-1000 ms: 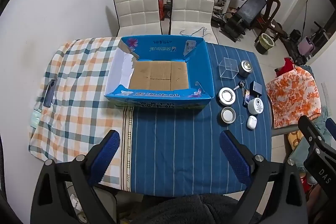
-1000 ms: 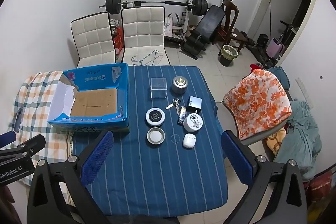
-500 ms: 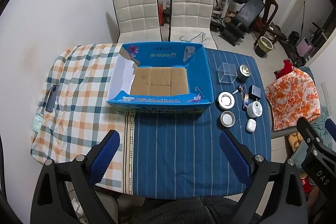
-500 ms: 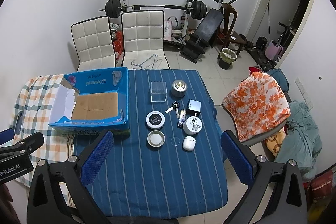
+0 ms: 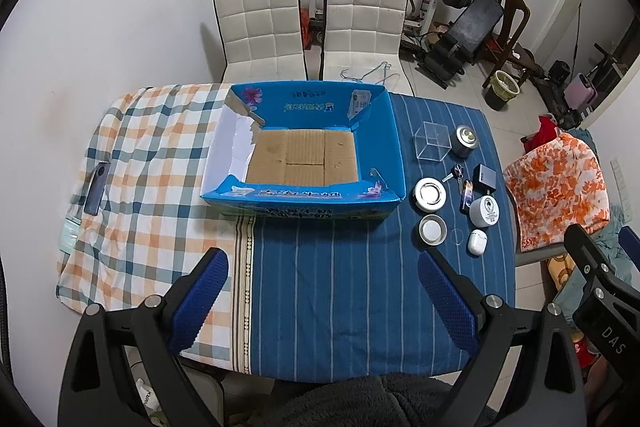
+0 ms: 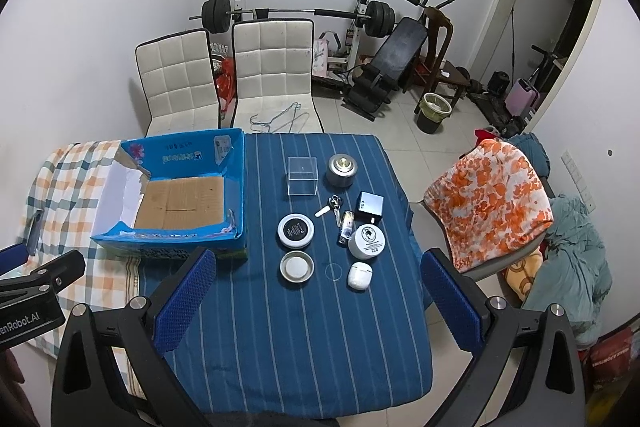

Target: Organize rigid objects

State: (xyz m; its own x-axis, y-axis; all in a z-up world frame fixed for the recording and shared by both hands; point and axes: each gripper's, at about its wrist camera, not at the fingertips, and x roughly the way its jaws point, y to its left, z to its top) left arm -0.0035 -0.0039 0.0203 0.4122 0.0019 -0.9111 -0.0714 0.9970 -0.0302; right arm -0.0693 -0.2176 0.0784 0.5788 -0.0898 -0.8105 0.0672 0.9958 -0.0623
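Left gripper (image 5: 322, 301): spread wide, nothing between the blue pads, high over the near table edge.
Right gripper (image 6: 318, 301): also spread, holding nothing — hangs above the blue striped cloth (image 6: 296, 339).
Blue box (image 5: 394, 163): open, bare cardboard floor, sitting where the checked cloth (image 5: 148, 179) meets the striped one.
Small items, right of box: clear cube (image 6: 303, 175) and metal tin (image 6: 341, 169) far; black-topped tin (image 6: 296, 230), keys (image 6: 334, 207), dark case (image 6: 370, 207), white jar (image 6: 367, 241) mid; open lid (image 6: 296, 266), white earbud case (image 6: 359, 276) near — all apart from the box.
Phone (image 5: 95, 189): left edge, on checked cloth.

home spare rm w/ gym gear: barbell rack (image 6: 298, 13), weight bench (image 6: 394, 61), dining chairs (image 6: 272, 67), cloth-covered table (image 6: 300, 327).
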